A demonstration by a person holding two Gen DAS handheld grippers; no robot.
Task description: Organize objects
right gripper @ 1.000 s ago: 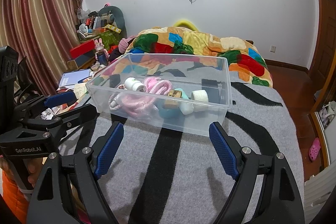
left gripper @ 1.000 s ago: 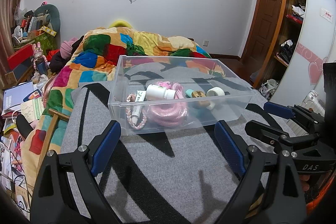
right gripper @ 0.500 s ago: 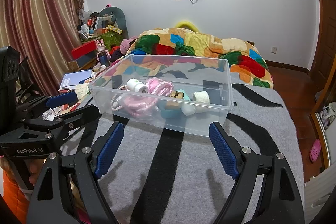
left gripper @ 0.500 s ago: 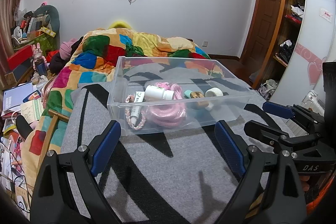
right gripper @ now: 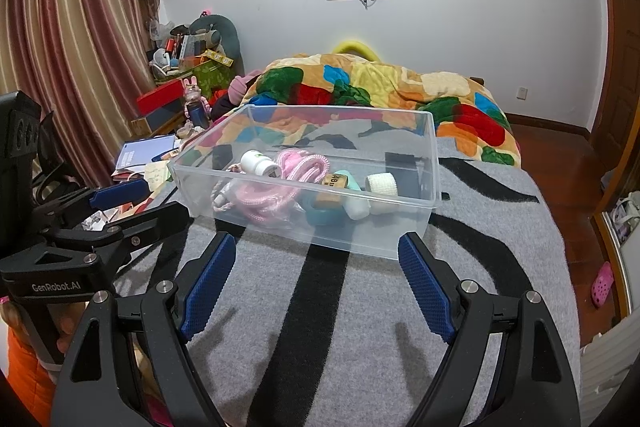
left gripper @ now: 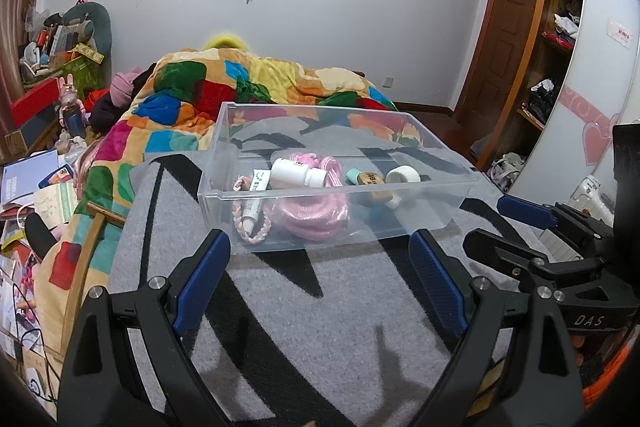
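Note:
A clear plastic bin (left gripper: 224, 131) (right gripper: 434, 163) stands on a grey and black striped blanket (left gripper: 304, 327) (right gripper: 360, 307). Inside lie a pink rope coil (left gripper: 312, 211) (right gripper: 264, 193), a white bottle (left gripper: 294, 173) (right gripper: 258, 163), a small tube (left gripper: 252, 203), a braided band (left gripper: 240, 217), a roll of white tape (left gripper: 404, 175) (right gripper: 382, 183) and a teal item with a wooden block (left gripper: 370, 181) (right gripper: 334, 183). My left gripper (left gripper: 320, 269) is open and empty just short of the bin's near wall. My right gripper (right gripper: 316, 269) is open and empty, likewise in front of the bin.
A multicoloured quilt (left gripper: 200, 99) (right gripper: 400, 87) lies behind the bin. Books and clutter cover the floor on the left (left gripper: 32, 187) (right gripper: 144, 155). A wooden wardrobe (left gripper: 552, 47) and a pink slipper (right gripper: 602, 283) are on the right.
Both grippers have drawn back slightly from the bin. They stay open and empty. The bin's contents have not moved.

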